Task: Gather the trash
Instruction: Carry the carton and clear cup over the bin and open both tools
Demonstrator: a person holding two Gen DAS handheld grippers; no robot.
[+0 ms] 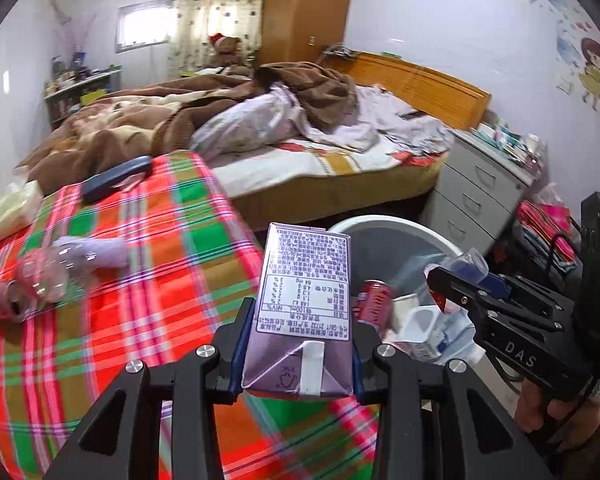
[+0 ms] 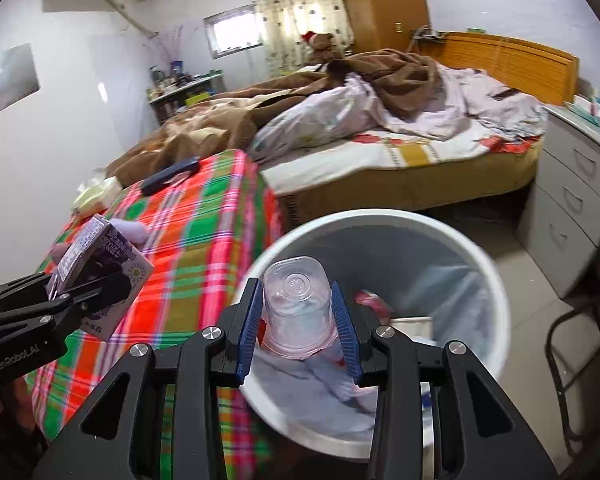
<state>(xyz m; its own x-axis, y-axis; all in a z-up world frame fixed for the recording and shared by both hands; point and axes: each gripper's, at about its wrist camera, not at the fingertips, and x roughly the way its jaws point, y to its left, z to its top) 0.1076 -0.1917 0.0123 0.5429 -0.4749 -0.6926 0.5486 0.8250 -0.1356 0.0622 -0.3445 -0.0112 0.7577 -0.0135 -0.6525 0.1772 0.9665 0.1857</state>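
Note:
My left gripper [image 1: 300,344] is shut on a purple drink carton [image 1: 304,304], held above the plaid table's right edge; the carton also shows in the right wrist view [image 2: 100,276]. My right gripper [image 2: 298,320] is shut on a clear plastic cup [image 2: 296,300], held bottom-forward over the white trash bin [image 2: 496,280]. The bin [image 1: 384,222] holds a red can [image 1: 374,300] and white containers. On the plaid table [image 1: 152,272] lie a clear plastic bottle [image 1: 48,272] and a pink can [image 1: 2,300].
A tissue pack [image 1: 14,208] and a dark case [image 1: 116,178] lie at the table's far end. An unmade bed [image 1: 300,148] stands behind it. A grey drawer unit [image 1: 480,192] stands right of the bin. A metal stool [image 2: 572,344] stands at the far right.

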